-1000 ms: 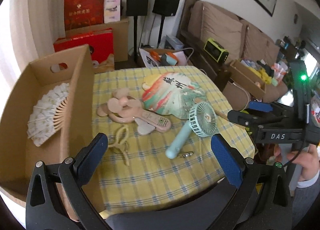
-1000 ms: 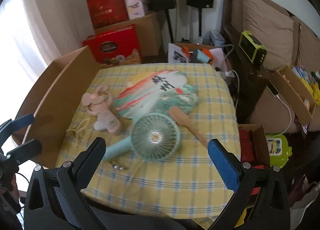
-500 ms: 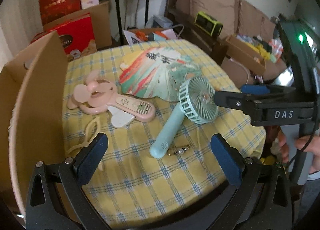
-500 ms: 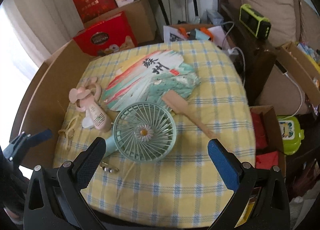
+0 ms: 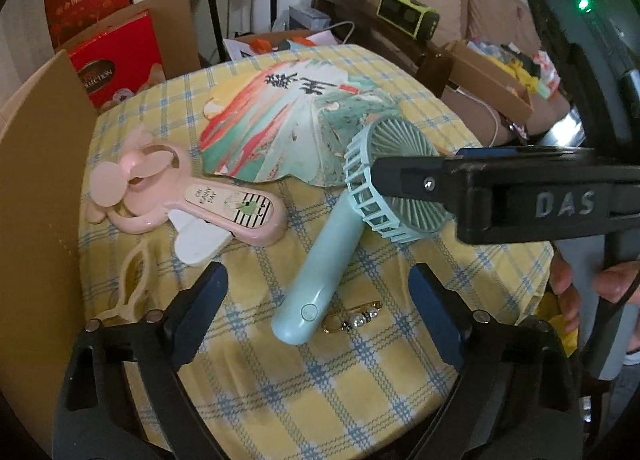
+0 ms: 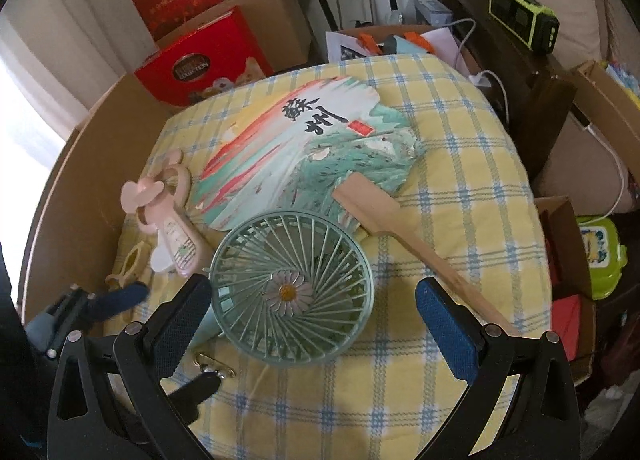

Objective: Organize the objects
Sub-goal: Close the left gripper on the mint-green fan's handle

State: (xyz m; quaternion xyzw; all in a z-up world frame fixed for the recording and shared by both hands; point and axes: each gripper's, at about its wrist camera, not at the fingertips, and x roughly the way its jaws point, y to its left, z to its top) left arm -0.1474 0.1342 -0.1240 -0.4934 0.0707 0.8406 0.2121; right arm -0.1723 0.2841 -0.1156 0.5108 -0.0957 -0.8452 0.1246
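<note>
Right wrist view: right hand-held gripper (image 6: 312, 324), jaws wide and empty, frames the mint handheld fan (image 6: 292, 292) lying on the surface (image 6: 460, 400); light rigid plastic, best gripped around its guard or handle.

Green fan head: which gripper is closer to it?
Right. The right gripper straddles the green fan head, open. The left gripper sits back at the fan's handle end.

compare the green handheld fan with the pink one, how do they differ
The green fan has a round caged head with a daisy at its hub; the pink fan has bare, rounded blades with no cage. The green fan's handle is a plain tube with a button; the pink fan's handle is flat and printed. Both lie flat on the checked tablecloth.
</note>
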